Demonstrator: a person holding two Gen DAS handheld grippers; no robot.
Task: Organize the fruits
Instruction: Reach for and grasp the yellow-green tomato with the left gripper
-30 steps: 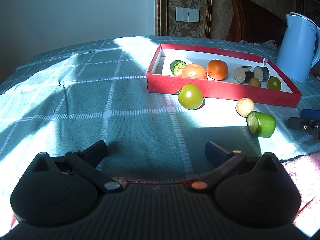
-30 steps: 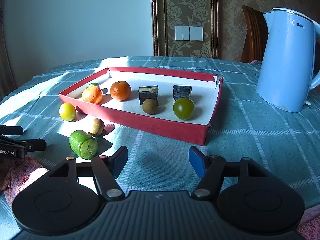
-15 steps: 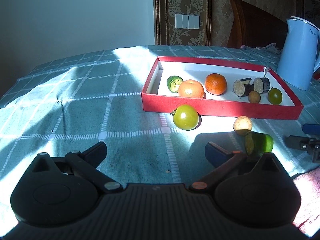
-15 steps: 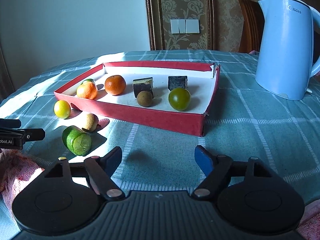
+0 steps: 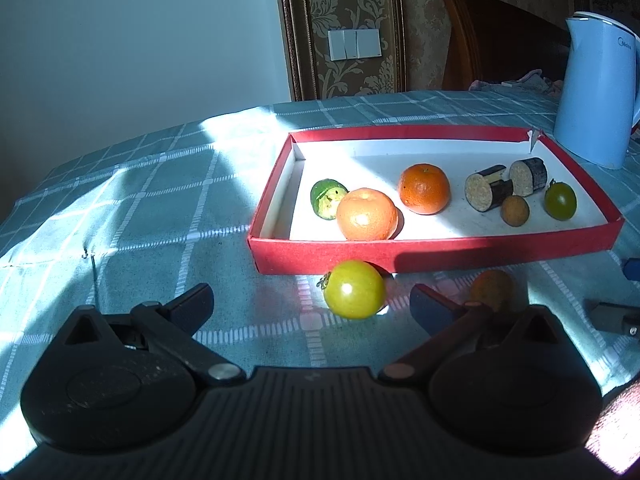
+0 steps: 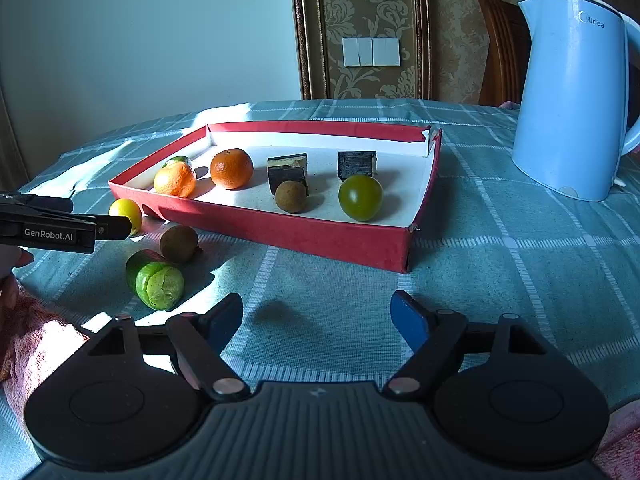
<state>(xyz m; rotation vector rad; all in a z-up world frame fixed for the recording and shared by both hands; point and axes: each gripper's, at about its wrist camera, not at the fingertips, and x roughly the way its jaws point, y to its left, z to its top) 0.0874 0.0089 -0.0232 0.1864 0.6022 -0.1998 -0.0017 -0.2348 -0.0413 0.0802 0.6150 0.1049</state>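
1. Left gripper [image 5: 310, 302]: jaws spread wide, nothing between them. Right gripper [image 6: 316, 316]: also wide open and empty, hovering over bare tablecloth [image 6: 500, 248] in front of the red tray [image 6: 288, 236].
2. Yellow-green tomato [image 5: 354, 289] sits on the cloth, just beside the tray's near wall, close to its left corner. It lies just ahead of the left jaws, slightly right of centre.
3. Handling judgement: tomato looks smooth, glossy, round and light, so it will likely roll or slip. Thin skin, bruises easily. Grip across its widest part, gentle squeeze, avoid the stem end.
4. Also outside the tray, off the same wall: brown round fruit [image 6: 179, 243] and a cut cucumber piece [image 6: 156, 280], the latter probably firm and easy to pinch on its sides.
5. Hard to make out: in the left wrist view the brown fruit sits in shadow, half behind the right finger; the cucumber piece is hidden entirely. Tray's far-left green piece [image 5: 328, 199] is partly hidden by an orange [image 5: 367, 214].
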